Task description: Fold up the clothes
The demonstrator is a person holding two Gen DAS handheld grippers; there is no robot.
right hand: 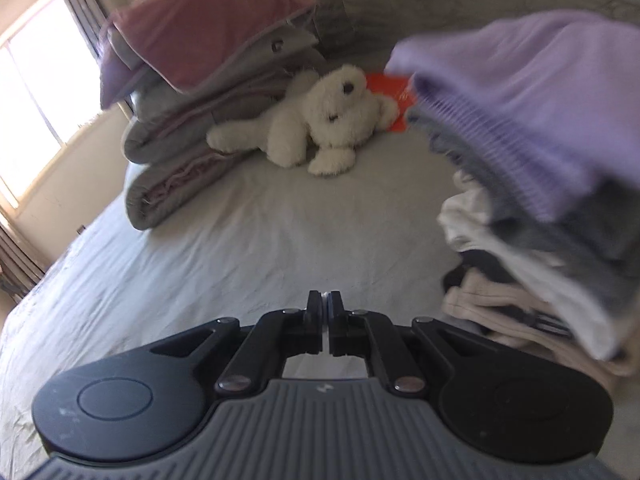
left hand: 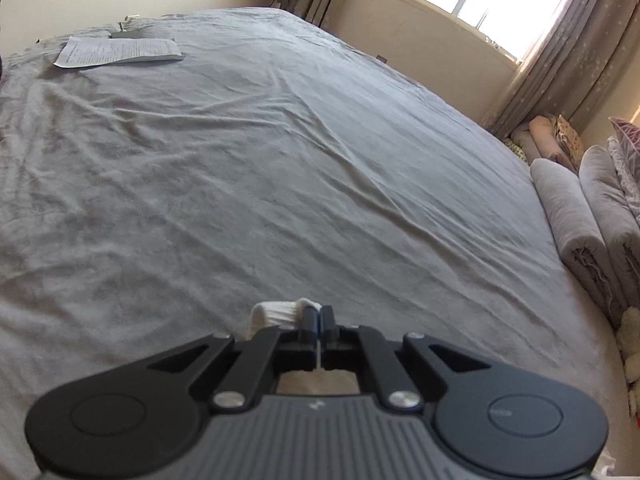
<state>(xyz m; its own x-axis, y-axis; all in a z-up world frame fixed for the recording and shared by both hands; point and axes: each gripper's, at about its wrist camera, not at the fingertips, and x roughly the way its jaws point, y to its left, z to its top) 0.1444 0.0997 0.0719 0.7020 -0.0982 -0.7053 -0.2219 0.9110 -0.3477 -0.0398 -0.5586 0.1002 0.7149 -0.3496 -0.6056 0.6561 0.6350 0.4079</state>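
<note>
Because its jaws are pressed together on a bit of white ribbed fabric point(left hand: 276, 314), the left gripper point(left hand: 319, 320) seems to be carrying a garment by its cuff or hem over the grey bed sheet point(left hand: 280, 160), probably to bring it onto the broad bare stretch where it can be spread flat. Only that small white knitted edge shows above the fingers; the rest of the piece hangs out of view. The right gripper point(right hand: 324, 312) has its jaws together with nothing between them, and it points toward a stack of clothes point(right hand: 540, 220) at the right: a lilac knit on top, then grey, white, dark and beige layers. That pile sits near a white plush toy point(right hand: 320, 128) and 1 stack of folded bedding point(right hand: 192, 112). Papers point(left hand: 120, 52) lie at the far corner, well apart.
</note>
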